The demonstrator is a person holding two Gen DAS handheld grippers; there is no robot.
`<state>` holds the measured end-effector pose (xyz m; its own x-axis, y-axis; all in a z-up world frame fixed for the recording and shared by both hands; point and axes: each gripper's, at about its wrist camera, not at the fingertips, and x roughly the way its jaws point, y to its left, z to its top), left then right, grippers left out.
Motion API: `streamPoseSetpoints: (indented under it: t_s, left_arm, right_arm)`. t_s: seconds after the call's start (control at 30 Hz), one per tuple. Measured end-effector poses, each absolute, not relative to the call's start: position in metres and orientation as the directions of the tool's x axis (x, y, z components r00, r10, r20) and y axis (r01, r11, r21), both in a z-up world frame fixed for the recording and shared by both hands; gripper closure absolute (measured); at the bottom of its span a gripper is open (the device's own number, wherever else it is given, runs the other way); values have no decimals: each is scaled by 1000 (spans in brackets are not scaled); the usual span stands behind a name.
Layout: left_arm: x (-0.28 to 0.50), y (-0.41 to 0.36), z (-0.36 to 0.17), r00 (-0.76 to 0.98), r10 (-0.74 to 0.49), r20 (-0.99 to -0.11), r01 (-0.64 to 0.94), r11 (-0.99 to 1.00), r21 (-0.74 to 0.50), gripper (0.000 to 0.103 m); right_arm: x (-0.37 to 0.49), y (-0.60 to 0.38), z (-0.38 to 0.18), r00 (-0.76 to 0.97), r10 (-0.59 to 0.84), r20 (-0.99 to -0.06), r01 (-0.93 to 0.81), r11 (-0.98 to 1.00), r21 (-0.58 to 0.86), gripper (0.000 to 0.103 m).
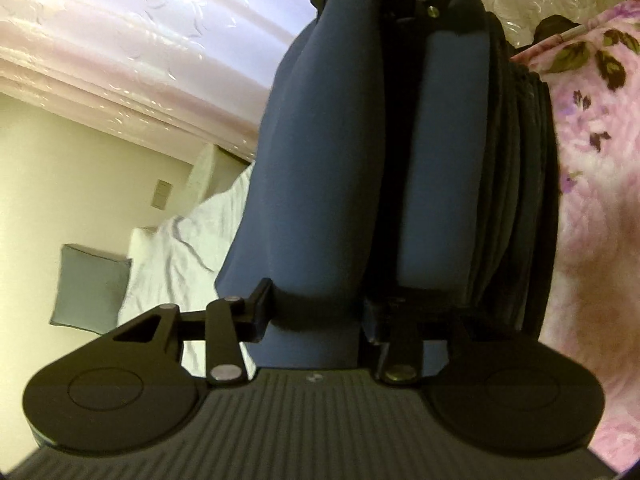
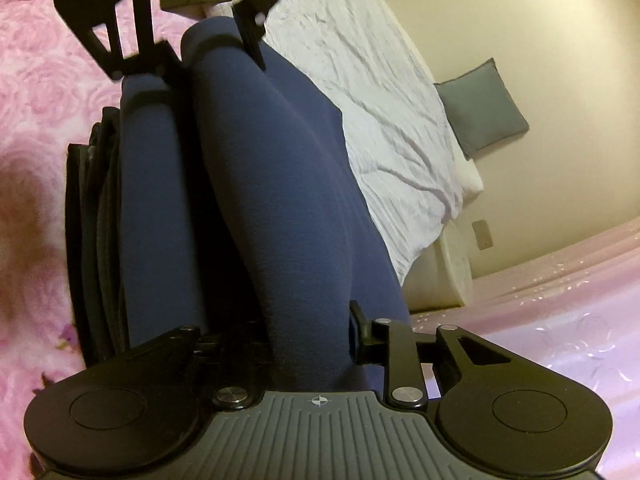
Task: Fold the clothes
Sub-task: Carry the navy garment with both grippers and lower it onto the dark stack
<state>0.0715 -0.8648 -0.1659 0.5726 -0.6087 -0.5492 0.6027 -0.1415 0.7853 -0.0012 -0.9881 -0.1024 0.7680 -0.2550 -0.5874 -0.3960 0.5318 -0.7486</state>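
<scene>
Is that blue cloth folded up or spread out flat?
Folded. The blue cloth is doubled into thick rolled layers, pinched at each end by the left claw and right claw, beside a dark folded stack.

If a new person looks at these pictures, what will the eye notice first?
First comes the folded blue garment, filling the middle of both views and gripped at opposite ends by the left gripper and the right gripper. Beside it lies a stack of dark folded clothes on the pink floral blanket. A rumpled white sheet lies behind.
</scene>
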Motion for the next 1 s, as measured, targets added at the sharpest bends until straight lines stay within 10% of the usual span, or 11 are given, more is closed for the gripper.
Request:
streamPoseSetpoints:
  t_s: [0.33,0.73,0.87,1.0]
  left_arm:
    - [65,-854,-152,640,-642,-422,517,-47,855,75]
    - [54,-856,-187,613,-608,-505,566,-107,817,66]
    - [60,-845,-181,613,-600,-514,580,-100,808,64]
    - [55,-835,-179,615,-587,-526,603,-79,794,68]
  right_arm:
    - [-1,-959,-103,804,-272,-529,-330,537,-777,76]
    - [-21,-950,-129,772,-292,-564,-391,481,-785,69]
    - [-29,-950,-133,770,-318,-554,-372,483,-793,44]
    - [-36,-957,-137,767,-329,-551,-335,526,-781,42]
